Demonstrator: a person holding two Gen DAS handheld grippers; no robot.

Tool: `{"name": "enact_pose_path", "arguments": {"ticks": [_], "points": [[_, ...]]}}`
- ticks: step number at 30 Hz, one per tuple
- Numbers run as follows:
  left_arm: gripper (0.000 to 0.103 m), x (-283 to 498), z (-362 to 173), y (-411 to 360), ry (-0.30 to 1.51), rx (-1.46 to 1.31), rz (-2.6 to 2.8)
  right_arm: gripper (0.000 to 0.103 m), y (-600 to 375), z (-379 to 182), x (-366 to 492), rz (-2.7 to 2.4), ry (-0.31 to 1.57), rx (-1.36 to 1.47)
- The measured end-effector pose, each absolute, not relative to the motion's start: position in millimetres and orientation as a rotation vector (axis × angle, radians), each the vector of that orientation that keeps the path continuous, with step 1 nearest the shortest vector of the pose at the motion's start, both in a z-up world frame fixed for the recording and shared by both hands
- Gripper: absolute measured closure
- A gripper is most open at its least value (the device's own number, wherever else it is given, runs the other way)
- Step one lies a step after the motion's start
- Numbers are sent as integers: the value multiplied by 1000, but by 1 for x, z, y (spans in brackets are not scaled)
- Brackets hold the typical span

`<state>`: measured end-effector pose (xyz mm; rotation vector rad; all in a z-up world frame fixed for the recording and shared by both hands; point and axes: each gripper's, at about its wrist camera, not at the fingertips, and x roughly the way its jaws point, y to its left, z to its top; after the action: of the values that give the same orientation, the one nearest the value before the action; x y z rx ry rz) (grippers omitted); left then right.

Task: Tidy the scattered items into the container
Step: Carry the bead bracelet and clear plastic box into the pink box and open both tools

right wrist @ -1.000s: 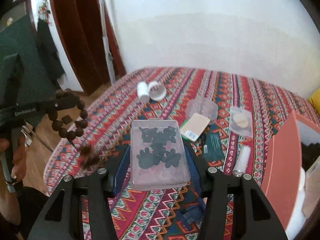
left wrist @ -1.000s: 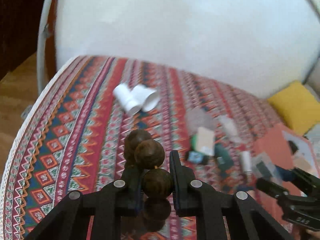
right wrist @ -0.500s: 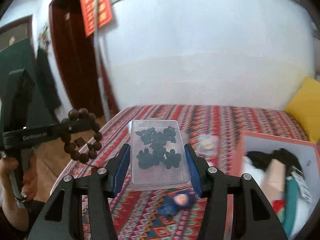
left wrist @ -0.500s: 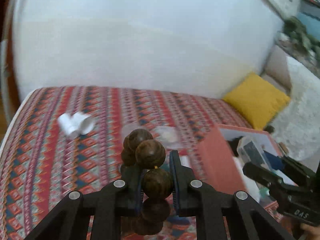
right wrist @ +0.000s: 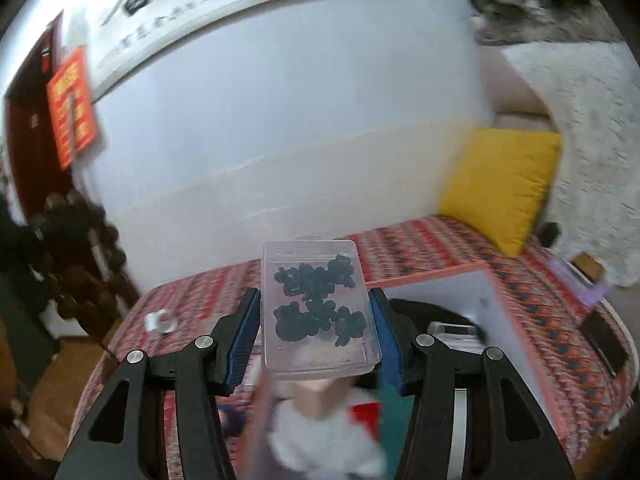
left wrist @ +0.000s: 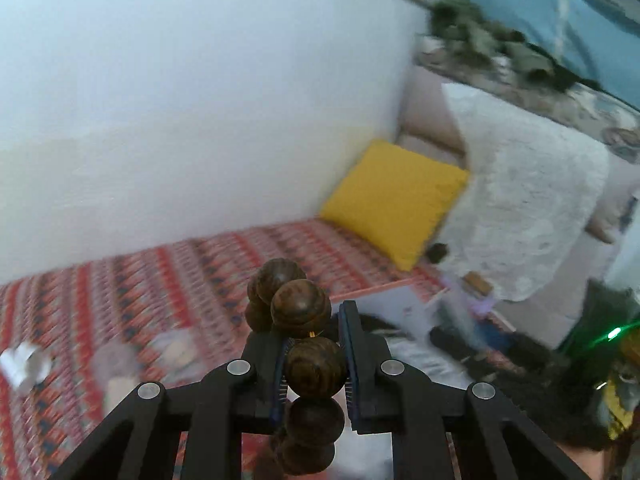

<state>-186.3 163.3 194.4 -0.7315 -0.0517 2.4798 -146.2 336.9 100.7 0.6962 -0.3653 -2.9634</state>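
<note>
My left gripper is shut on a string of large dark wooden beads, held up over the patterned table. In the right wrist view the same beads hang blurred at the far left. My right gripper is shut on a clear plastic case holding several small black pieces. The case hangs above the open salmon-pink box, whose white inside holds dark, white, red and teal items. The same box shows in the left wrist view, ahead and to the right of the beads.
A red patterned cloth covers the table. White tubes and blurred small items lie at its left. A yellow cushion leans against a white covered sofa. A dark flat object lies on the table's right side.
Both grippers have swung to the right with their loads. The box now lies under the right gripper's case, and the scattered items have slid off to the left of both views.
</note>
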Motion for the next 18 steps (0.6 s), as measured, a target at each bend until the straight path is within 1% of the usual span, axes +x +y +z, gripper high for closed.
{"name": "enact_pose_path", "arguments": {"ticks": [5,11,12,13,14,15,16,17,18], "points": [[86,-204,207,246,35,-713,2412,46,371,93,-149,-3030,-374,745],[86,-229,175,307,74,-844,2326,46,401,75,-159,-3058,-419,835],[84,-233,165,313,76,-881,2306,46,404,72,-160,-3064,-413,857],[79,-235,156,318,78,-914,2289,45,405,68,-161,-3067,-392,889],[62,-237,149,321,83,-941,2281,43,405,64,-161,-3072,-373,918],[36,-237,143,323,87,-962,2279,31,404,59,-160,-3082,-360,943],[28,-236,138,322,92,-967,2291,23,404,56,-159,-3092,-349,960],[17,-233,136,321,97,-966,2308,16,403,55,-158,-3104,-341,961],[16,-231,136,318,105,-962,2329,16,402,54,-157,-3110,-334,962]]}}
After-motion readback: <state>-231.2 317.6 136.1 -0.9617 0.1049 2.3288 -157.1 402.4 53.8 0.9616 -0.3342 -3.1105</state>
